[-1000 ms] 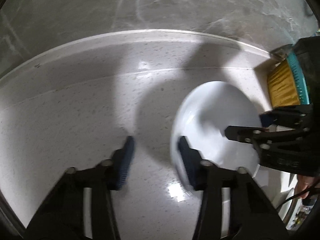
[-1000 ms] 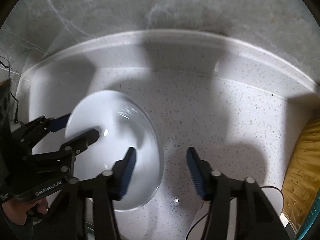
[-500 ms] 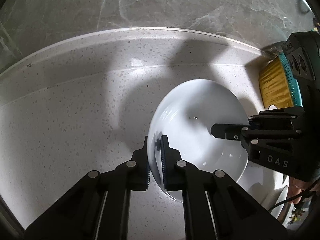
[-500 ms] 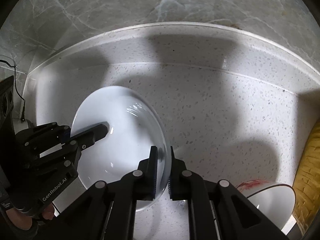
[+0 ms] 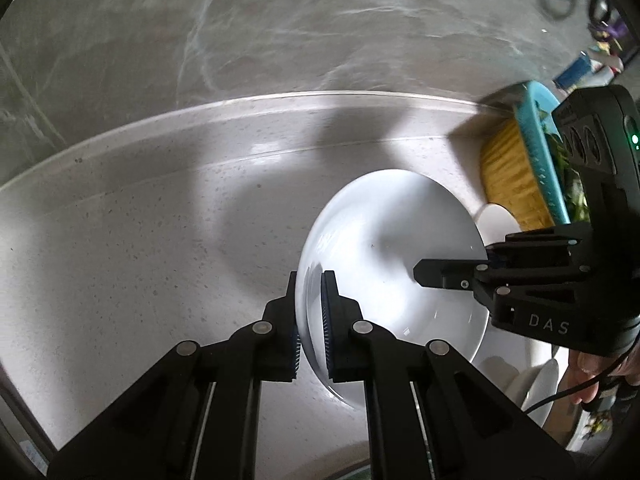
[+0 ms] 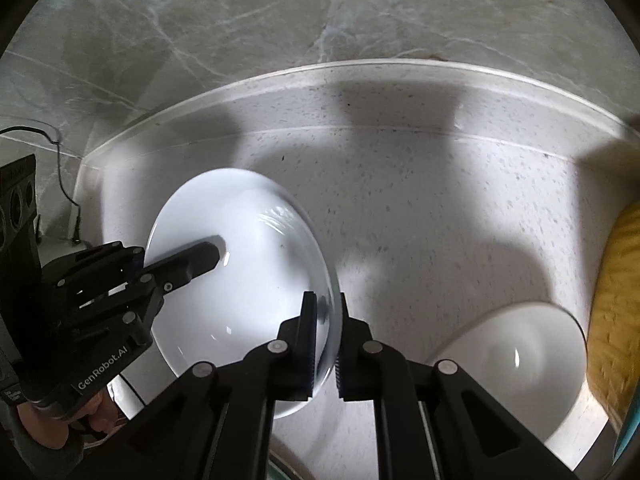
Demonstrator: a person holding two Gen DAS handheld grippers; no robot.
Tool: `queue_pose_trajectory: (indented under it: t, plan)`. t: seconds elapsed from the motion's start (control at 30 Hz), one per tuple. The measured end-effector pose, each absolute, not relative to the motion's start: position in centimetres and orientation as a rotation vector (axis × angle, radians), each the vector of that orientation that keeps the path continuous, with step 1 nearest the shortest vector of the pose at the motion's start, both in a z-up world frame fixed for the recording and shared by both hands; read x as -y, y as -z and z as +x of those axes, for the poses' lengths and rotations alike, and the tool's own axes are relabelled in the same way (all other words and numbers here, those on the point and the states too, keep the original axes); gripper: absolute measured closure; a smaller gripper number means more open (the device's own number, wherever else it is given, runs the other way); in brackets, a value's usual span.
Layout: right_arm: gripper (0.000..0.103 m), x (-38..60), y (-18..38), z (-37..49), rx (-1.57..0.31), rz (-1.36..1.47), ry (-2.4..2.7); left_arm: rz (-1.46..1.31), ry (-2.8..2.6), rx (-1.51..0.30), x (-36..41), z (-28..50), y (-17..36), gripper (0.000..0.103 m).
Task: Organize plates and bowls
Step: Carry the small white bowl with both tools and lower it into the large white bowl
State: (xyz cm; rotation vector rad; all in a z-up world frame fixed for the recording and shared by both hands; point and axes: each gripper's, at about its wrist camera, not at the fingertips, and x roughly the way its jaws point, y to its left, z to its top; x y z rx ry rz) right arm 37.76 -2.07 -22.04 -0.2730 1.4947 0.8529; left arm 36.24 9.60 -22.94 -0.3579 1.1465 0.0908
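A white bowl (image 5: 384,248) hangs tilted above the pale speckled counter, gripped at two opposite rims. My left gripper (image 5: 310,284) is shut on its left rim, one pad inside and one outside. My right gripper (image 6: 325,304) is shut on the right rim of the same bowl (image 6: 240,280) in the same way. Each wrist view shows the other gripper reaching in from the side: the right gripper (image 5: 452,276) and the left gripper (image 6: 192,260), each with one finger lying inside the bowl.
A second white bowl (image 6: 516,360) sits on the counter (image 6: 420,200) at lower right. Beside it is a yellow basket with a teal rim (image 5: 516,172). More white dishes (image 5: 536,384) lie below the right gripper. A grey marble wall (image 5: 280,32) rises behind the counter's raised back edge.
Both grippers went from open beside the bowl's rims to shut on them. The bowl has since risen off the counter, and more dishes have come into view beneath.
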Motion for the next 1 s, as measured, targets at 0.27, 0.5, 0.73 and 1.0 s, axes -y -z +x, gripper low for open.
queue_pose_trajectory:
  t: [0.27,0.5,0.73,1.0]
  plan:
    - [0.093,6.4,18.9,36.4,-1.458,-0.239,-0.865,-0.318,-0.054,-1.128,-4.6,35.1,20.3,0.096]
    - [0.092,11.3,17.6,34.7,-1.440,-0.205,-0.860,-0.305,-0.004,-1.123,1.7,33.2,18.3,0.096]
    - [0.091,17.6,16.0,32.1,-1.432,-0.180,-0.853,-0.303,0.044,-1.124,8.9,31.1,17.3,0.096]
    - [0.090,25.7,14.8,29.0,-1.428,-0.171,-0.841,-0.316,0.097,-1.130,17.5,27.8,17.7,0.096]
